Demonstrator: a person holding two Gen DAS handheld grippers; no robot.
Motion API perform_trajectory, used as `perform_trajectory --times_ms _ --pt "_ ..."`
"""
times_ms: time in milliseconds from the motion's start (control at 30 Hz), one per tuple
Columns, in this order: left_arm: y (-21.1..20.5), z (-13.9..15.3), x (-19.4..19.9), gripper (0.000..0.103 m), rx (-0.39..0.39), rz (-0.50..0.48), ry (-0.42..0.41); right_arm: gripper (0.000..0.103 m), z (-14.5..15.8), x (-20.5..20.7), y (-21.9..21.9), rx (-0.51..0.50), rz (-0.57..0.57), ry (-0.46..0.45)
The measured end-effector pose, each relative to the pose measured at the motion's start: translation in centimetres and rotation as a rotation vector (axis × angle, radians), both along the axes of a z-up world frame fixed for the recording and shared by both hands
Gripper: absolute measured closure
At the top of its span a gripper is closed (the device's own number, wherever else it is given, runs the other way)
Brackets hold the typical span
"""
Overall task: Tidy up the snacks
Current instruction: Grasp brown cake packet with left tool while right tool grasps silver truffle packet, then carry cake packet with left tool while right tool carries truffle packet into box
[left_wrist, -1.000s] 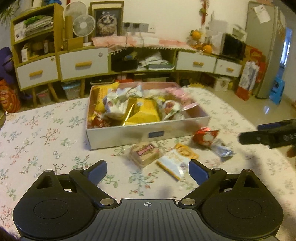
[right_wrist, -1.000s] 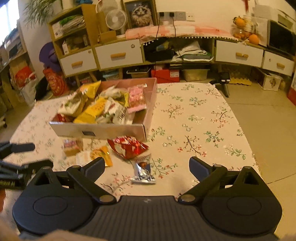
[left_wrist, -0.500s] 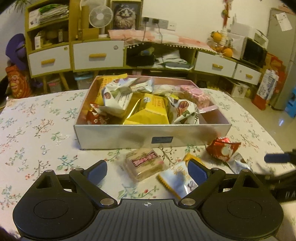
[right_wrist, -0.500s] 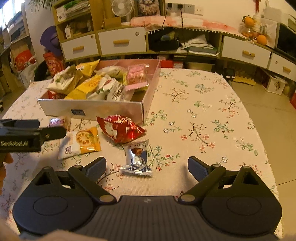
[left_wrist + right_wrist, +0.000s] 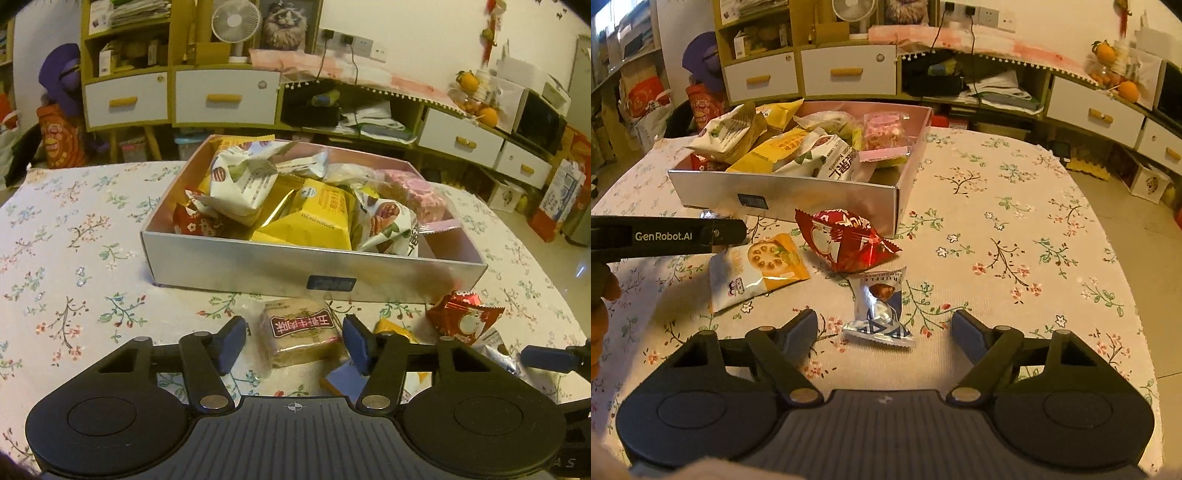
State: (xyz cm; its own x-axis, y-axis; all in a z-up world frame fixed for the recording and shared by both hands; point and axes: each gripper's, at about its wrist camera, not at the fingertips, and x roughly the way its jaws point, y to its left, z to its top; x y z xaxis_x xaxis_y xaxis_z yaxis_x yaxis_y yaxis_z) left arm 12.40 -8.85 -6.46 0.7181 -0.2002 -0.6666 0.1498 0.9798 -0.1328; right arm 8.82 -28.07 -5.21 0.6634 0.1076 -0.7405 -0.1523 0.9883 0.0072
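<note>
**Both claws closing around loose snacks in front of the box**

From the left wrist we look over a table with a flowered cloth (image 5: 74, 236). A silver box (image 5: 258, 266), heaped with snack bags, sits toward the far edge; its near wall carries a small dark label we cannot read. Just in front of that wall lies a clear-wrapped brown cake (image 5: 301, 338) with a dark red label of white characters. Our left gripper (image 5: 293, 343) has this cake between its blue pads; the jaws are closing, and a gap still shows on each side, so nothing is pinched yet. To the right, near the box's front right corner, lies a red packet (image 5: 461, 321), and a yellow-and-white pouch (image 5: 391, 328) is partly hidden behind the right pad. One blue finger of the other gripper enters at the right edge.

From the right wrist, our right gripper (image 5: 884, 328) straddles a silver-and-blue candy wrapper (image 5: 881, 310) lying on the cloth near the table's near edge; the jaws are closing but stand well clear of it. Beyond it rests the red packet, then the box's front right corner. The yellow-and-white pouch, showing sliced lotus root, lies to the left. Across it reaches the black arm of the left gripper, marked "GenRobot.AI". The wrapper's top edge bears lettering we cannot fully read.
</note>
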Motion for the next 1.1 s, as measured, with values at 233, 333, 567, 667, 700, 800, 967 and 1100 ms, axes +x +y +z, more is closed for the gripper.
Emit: perform_trajectory --times_ms 233,333,567,667,700,800,967,1100 --pt "-0.1 0.3 -0.1 0.060 -0.008 -0.012 0.008 0.042 0.1 0.6 0.1 0.007 -0.015 -0.007" --pt "-0.1 0.4 -0.2 0.061 -0.006 -0.019 0.011 0.053 0.2 0.6 0.2 0.005 -0.010 -0.011" --pt "0.1 0.7 -0.3 0.063 -0.019 -0.043 0.034 0.079 0.6 0.8 0.5 0.015 0.003 -0.002" --pt "0.3 0.7 -0.3 0.063 -0.021 -0.049 0.044 0.080 0.7 0.7 0.6 0.019 0.010 0.002" --pt "0.4 0.8 -0.3 0.063 -0.023 -0.049 0.048 0.080 0.7 0.7 0.6 0.022 0.012 0.004" --pt "0.8 0.9 -0.5 0.064 -0.025 -0.049 0.053 0.083 1.0 0.6 0.6 0.035 0.017 0.006" --pt "1.3 1.2 -0.6 0.064 -0.027 -0.052 0.055 0.085 1.5 0.4 0.7 0.056 0.020 0.012" --pt "1.7 1.5 -1.0 0.064 -0.027 -0.061 0.056 0.086 1.8 0.3 0.8 0.072 0.021 0.018"
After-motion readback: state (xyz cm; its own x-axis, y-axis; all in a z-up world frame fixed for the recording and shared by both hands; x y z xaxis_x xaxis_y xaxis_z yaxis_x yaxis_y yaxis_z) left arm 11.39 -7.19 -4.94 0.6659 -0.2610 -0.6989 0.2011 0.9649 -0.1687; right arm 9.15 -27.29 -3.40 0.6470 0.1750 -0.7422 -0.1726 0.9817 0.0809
